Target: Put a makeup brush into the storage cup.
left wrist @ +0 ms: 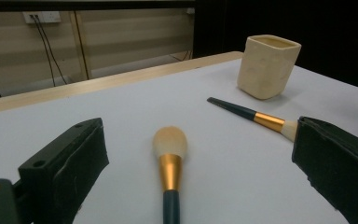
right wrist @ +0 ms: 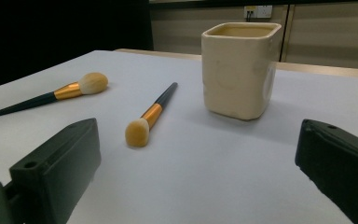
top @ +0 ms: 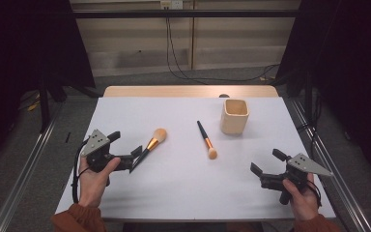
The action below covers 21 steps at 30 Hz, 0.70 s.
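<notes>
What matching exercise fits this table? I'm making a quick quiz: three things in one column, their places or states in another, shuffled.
Things:
1. big brush
2. small brush
3. cup

Places or states:
A. stands upright near the table's far edge
B. lies with its handle between the open jaws of the left gripper
C. lies alone mid-table, bristles toward the person

Pairs: 1-B, 2-C, 3-A

A cream square cup point(top: 234, 116) stands upright in the upper right of the white table point(top: 174, 193). A thin brush point(top: 206, 140) lies just left of it, apart. A wall socket point(top: 171, 5) sits top centre, with a black cable point(top: 171, 53) hanging below.
</notes>
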Each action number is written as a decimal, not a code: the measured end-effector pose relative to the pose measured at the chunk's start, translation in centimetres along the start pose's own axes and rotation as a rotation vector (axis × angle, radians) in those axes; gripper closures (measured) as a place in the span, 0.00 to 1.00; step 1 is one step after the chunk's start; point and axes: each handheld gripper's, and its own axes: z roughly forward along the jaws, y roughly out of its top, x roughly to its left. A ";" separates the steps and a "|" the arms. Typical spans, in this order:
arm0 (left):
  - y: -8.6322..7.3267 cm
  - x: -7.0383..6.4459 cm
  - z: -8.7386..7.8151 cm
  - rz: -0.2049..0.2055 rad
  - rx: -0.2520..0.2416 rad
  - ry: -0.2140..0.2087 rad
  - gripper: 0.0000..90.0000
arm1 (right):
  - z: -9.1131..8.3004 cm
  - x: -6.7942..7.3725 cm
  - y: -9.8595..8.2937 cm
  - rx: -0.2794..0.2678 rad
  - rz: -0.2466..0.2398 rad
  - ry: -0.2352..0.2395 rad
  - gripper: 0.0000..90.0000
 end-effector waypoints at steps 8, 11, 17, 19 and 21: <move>0.1 0.7 2.3 0.026 0.025 0.005 0.03 | 0.1 -0.1 0.0 0.003 0.003 0.009 0.00; 0.2 0.9 2.9 0.023 0.024 0.005 0.03 | 0.2 -0.1 0.0 0.003 0.004 0.010 0.00; 0.8 1.3 4.0 -0.022 0.022 -0.003 0.02 | 0.2 -0.1 0.0 0.008 0.008 0.010 0.00; 1.1 1.4 4.4 0.008 0.030 -0.004 0.02 | 0.2 0.0 0.0 0.008 0.010 0.010 0.00; 1.2 1.6 4.9 -0.017 0.028 -0.008 0.02 | 0.2 0.0 0.0 0.007 0.008 0.011 0.00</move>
